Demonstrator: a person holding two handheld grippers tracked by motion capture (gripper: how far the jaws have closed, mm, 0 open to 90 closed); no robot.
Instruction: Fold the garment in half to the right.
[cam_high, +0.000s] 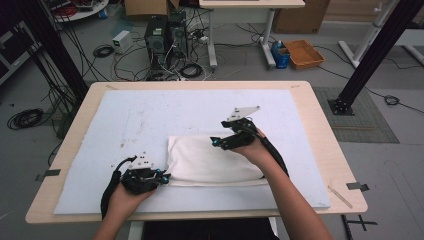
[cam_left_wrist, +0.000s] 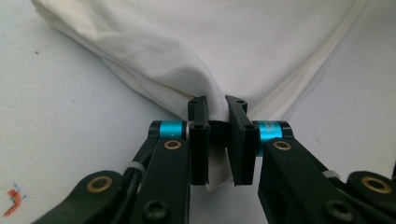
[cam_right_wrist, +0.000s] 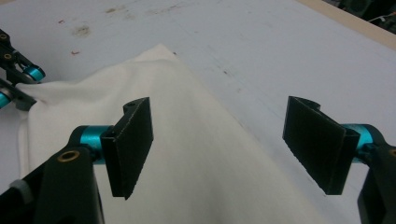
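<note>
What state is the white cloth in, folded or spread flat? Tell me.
Folded. The white cloth lies as a compact rectangle on the mat, and the left gripper view shows stacked layers along its edges.

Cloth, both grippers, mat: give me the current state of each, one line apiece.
Cloth: folded flat into a rectangle on the mat, its near-left corner pinched and bunched.
Left gripper: shut on the cloth corner, low at the mat.
Right gripper: jaws wide open, nothing between them, above the cloth's far right edge.
Mat: lying flat on the table, marked with a few small stains.
</note>
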